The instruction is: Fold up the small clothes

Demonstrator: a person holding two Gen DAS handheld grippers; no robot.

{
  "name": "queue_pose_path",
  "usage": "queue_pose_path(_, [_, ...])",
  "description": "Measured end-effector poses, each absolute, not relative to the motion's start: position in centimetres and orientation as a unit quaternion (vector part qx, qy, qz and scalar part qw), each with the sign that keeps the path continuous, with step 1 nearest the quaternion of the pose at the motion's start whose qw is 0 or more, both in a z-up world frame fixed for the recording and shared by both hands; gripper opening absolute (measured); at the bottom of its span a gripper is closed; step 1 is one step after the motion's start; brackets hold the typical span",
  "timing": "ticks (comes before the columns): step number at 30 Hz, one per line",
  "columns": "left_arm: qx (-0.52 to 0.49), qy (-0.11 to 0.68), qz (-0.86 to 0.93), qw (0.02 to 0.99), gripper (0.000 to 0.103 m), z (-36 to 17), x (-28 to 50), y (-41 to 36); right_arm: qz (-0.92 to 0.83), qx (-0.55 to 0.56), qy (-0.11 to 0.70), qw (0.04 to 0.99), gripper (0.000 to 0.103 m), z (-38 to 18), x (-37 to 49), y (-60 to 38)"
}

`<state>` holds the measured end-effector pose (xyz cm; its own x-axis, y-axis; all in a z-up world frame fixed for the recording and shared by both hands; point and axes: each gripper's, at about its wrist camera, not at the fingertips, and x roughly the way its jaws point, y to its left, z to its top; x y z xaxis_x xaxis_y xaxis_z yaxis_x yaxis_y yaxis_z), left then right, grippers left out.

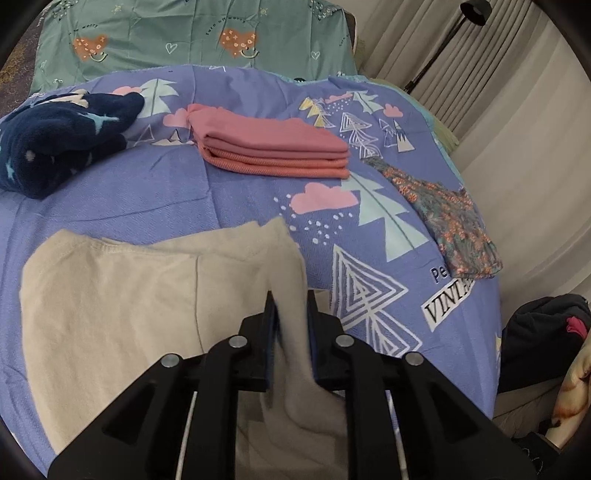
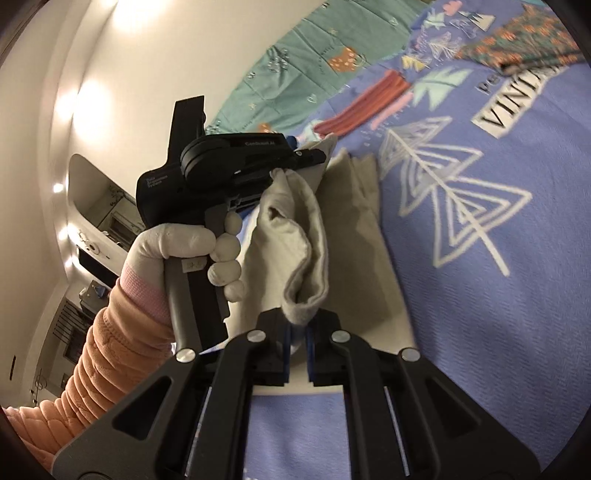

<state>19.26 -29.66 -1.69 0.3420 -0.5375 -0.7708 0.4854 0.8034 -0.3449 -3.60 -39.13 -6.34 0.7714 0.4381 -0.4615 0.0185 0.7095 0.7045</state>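
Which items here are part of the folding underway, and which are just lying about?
In the job:
beige garment, pinched by both grippers
left gripper
right gripper

Lying about:
folded pink stack
navy star-print fleece
floral garment
dark clothes pile beside the bed
green heart-print sheet

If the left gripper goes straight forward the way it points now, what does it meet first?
The left gripper is already shut on the beige garment. Beyond that, the line runs over the purple bedspread toward the folded pink stack, probably; depth is unclear.
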Motion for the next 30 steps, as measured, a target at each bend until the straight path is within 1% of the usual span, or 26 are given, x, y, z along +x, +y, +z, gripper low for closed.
queue_pose_path(1, [-0.027,0.484,-0.315,0.816,0.018,-2.2,19.2,-29.9,0.118,0.367,0.323,0.864,0.006,-6.8,-3.5,-39.3])
queue_pose_path(3, [-0.034,0.482,-0.325,0.812,0.029,-2.3,18.9,-29.9,0.115,0.375,0.334,0.857,0.006,-7.5,-3.6,-39.5])
queue_pose_path(4, [-0.037,0.478,-0.332,0.812,0.032,-2.1,18.6,-29.9,0.112,0.376,0.338,0.855,0.006,-7.8,-3.7,-39.6])
queue_pose_path(6, [-0.028,0.458,-0.343,0.819,0.042,-0.8,17.6,-29.7,0.111,0.379,0.344,0.852,0.006,-8.3,-3.7,-39.7])
queue_pose_path(7, [-0.021,0.444,-0.348,0.825,0.043,0.0,17.0,-29.5,0.111,0.382,0.346,0.850,0.006,-8.4,-3.7,-39.8])
queue_pose_path(11, [0.010,0.400,-0.359,0.843,0.053,2.5,14.3,-27.6,0.114,0.384,0.346,0.848,0.006,-8.4,-3.6,-39.7])
queue_pose_path(13, [0.035,0.381,-0.361,0.851,0.055,3.1,12.2,-25.7,0.115,0.386,0.346,0.848,0.006,-8.5,-3.7,-39.7])
queue_pose_path(16, [0.071,0.367,-0.359,0.855,0.056,2.8,8.9,-22.5,0.118,0.392,0.346,0.844,0.006,-8.6,-3.7,-39.9])
queue_pose_path(18, [0.085,0.372,-0.358,0.852,0.060,2.1,6.8,-20.5,0.118,0.394,0.347,0.843,0.006,-8.6,-3.6,-40.0])
queue_pose_path(20, [0.108,0.383,-0.348,0.849,0.063,1.0,4.6,-18.6,0.118,0.392,0.348,0.843,0.006,-8.5,-3.7,-39.9])
queue_pose_path(23, [0.140,0.389,-0.325,0.851,0.063,-0.4,1.8,-16.6,0.117,0.397,0.350,0.840,0.018,-8.4,-3.6,-40.1])
queue_pose_path(24, [0.141,0.394,-0.322,0.850,0.063,-0.8,0.9,-15.9,0.122,0.404,0.351,0.836,0.037,-8.5,-3.5,-40.3])
queue_pose_path(25, [0.140,0.395,-0.321,0.849,0.063,-1.0,0.4,-15.5,0.127,0.411,0.352,0.831,0.047,-8.5,-3.5,-40.4])
queue_pose_path(27, [0.147,0.395,-0.319,0.849,0.063,-1.6,-0.7,-14.8,0.132,0.413,0.358,0.826,0.047,-8.4,-3.2,-40.3])
queue_pose_path(28, [0.154,0.394,-0.317,0.849,0.064,-2.0,-1.2,-14.6,0.130,0.409,0.360,0.829,0.046,-8.3,-3.1,-40.3])
queue_pose_path(29, [0.162,0.393,-0.314,0.849,0.067,-2.4,-1.6,-14.5,0.126,0.401,0.361,0.833,0.043,-8.2,-2.9,-40.1])
queue_pose_path(30, [0.170,0.393,-0.307,0.850,0.068,-2.9,-1.8,-14.5,0.117,0.390,0.367,0.837,0.031,-8.2,-2.6,-40.0])
